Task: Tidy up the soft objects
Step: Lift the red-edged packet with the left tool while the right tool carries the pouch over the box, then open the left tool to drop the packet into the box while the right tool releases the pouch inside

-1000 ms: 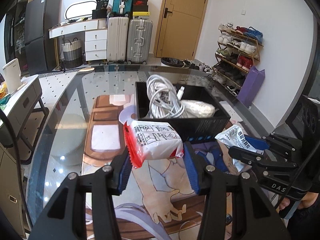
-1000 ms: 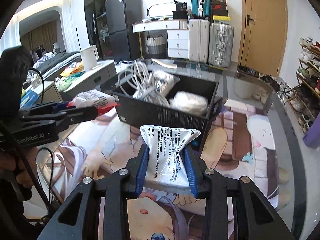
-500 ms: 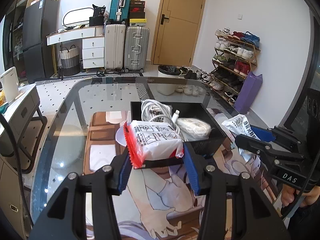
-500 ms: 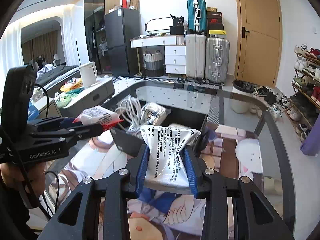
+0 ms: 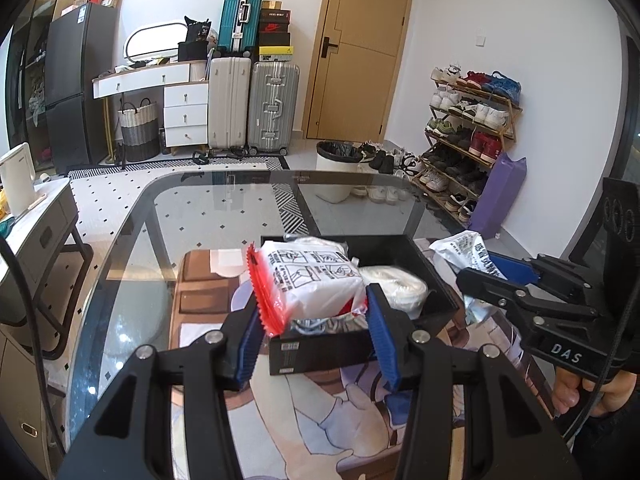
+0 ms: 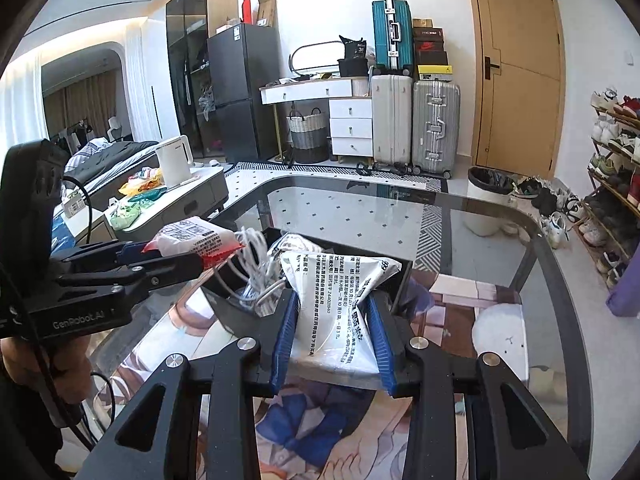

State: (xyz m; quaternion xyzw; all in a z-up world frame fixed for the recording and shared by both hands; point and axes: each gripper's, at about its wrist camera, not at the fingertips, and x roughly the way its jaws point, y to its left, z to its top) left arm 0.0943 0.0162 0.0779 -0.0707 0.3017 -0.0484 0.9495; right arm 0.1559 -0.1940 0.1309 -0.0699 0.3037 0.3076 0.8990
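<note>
Both your grippers are loaded. Left gripper is clamped on the red-edged pack, pads pressing its two ends. Right gripper is clamped on the white pouch, pinched at its lower half, top flaring free.

Bin sits on the glass table, dead ahead at 12 o'clock of the left gripper and just beyond its tips; the pack hangs over the bin's near wall. From the right gripper the bin lies at about 11 o'clock, pouch above its near right corner. Cable coil and a white roll already lie inside.

Pack's long axis runs 9 to 3, across the jaws. Pouch stands 6 to 12.

Your left looks nearer the open bin. Both grippers tilt downward, side by side, close together. Judged: carry phase, drop next; watch the two tools crowding each other.
</note>
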